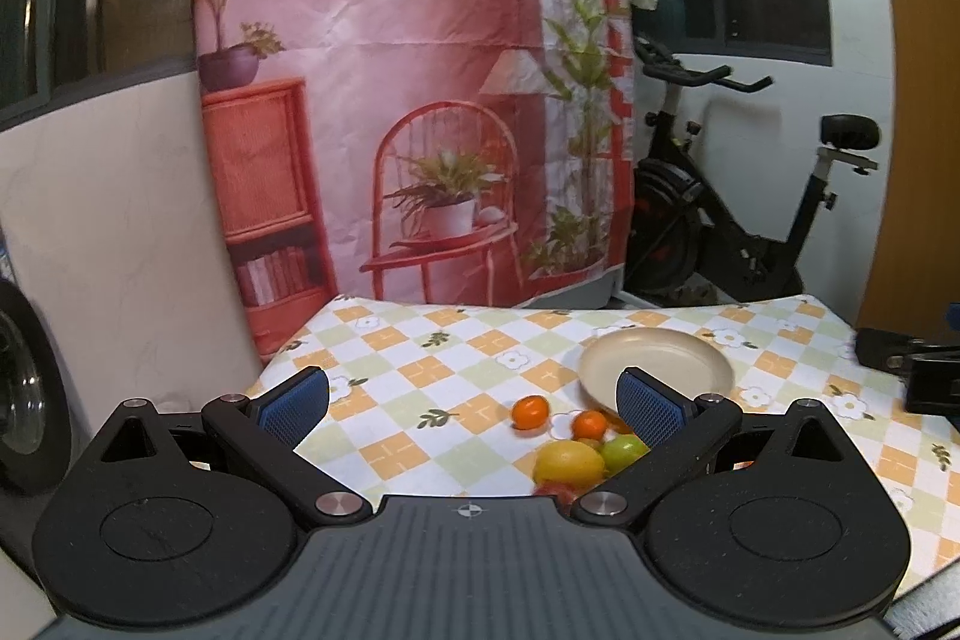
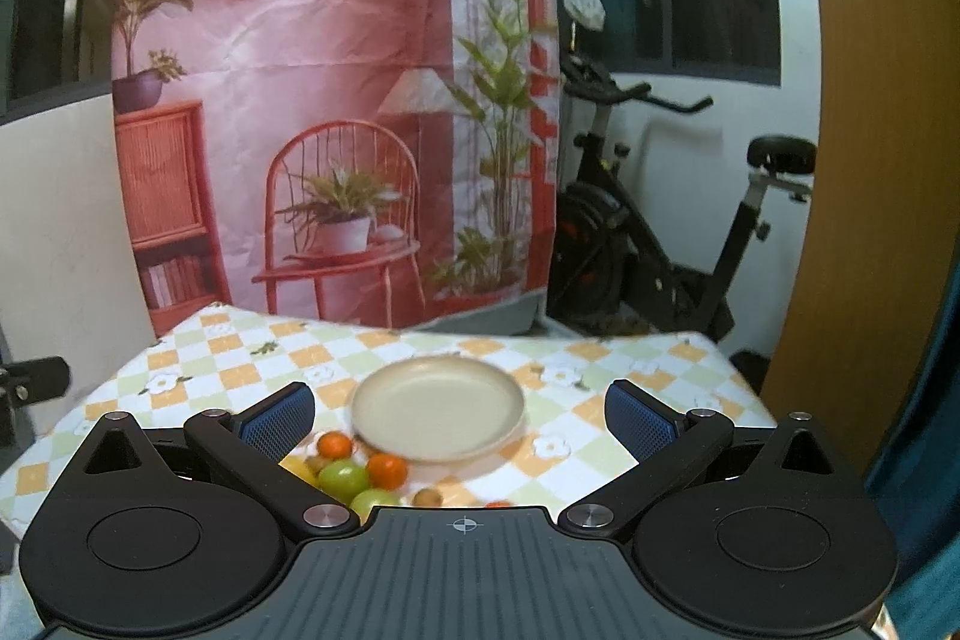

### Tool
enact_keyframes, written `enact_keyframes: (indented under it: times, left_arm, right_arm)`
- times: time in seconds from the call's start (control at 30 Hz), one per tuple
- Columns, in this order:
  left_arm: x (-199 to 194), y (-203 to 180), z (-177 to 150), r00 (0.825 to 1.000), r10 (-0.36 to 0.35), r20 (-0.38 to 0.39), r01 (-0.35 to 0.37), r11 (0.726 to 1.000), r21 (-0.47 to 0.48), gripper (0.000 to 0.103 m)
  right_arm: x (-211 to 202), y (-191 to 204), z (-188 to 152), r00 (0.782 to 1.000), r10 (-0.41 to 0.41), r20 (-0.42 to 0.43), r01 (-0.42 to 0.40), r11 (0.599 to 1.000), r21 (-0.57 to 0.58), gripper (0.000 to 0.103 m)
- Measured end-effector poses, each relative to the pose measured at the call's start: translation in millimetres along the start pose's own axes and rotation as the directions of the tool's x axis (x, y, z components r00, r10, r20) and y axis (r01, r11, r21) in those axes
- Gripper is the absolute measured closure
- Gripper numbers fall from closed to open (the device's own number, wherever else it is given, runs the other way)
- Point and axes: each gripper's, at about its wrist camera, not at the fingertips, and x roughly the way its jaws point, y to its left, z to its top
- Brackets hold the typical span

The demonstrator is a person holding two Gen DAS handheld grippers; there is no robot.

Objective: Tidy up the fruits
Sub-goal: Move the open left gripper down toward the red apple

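A cream plate [image 1: 657, 361] [image 2: 438, 409] rests empty on the checked tablecloth [image 1: 420, 358] [image 2: 600, 364]. Just in front of it lies a cluster of fruit: an orange [image 1: 530, 411], a second orange [image 1: 589, 424] [image 2: 387, 470], a lemon [image 1: 568, 463], green apples [image 1: 624, 450] [image 2: 343, 478] and a small brown fruit [image 2: 428, 496]. My left gripper [image 1: 474, 403] hovers open above the table, with the fruit near its right finger. My right gripper [image 2: 459, 415] is also open, framing the plate, and holds nothing.
A pink printed backdrop [image 1: 414, 100] hangs behind the table. An exercise bike [image 1: 720, 220] [image 2: 648, 232] stands at the back right beside a wooden panel [image 2: 870, 160]. The other gripper's black body [image 1: 912, 364] shows at the right table edge.
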Motion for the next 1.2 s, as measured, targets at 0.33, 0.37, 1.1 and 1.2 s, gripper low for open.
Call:
enact_keyframes:
  times: [0.33,0.37,1.1,1.2]
  left_arm:
    - [46,12,-9,0.999,-0.018,-0.043,0.018,1.0,0.005,0.001]
    - [51,12,-10,0.998,-0.028,-0.054,0.028,1.0,0.007,0.002]
    - [127,39,-42,0.969,-0.126,-0.213,0.123,0.992,-0.03,0.018]
    - [133,36,-46,0.962,-0.151,-0.225,0.146,0.988,-0.041,0.02]
  right_arm:
    - [49,-23,-17,0.999,0.019,0.041,-0.019,1.0,0.006,0.0]
    - [54,-24,-20,0.999,0.032,0.044,-0.032,0.999,0.015,0.0]
    - [140,27,-55,0.959,0.209,-0.193,-0.233,0.966,-0.114,0.0]
    - [139,15,-64,0.953,0.215,-0.213,-0.236,0.969,-0.079,0.0]
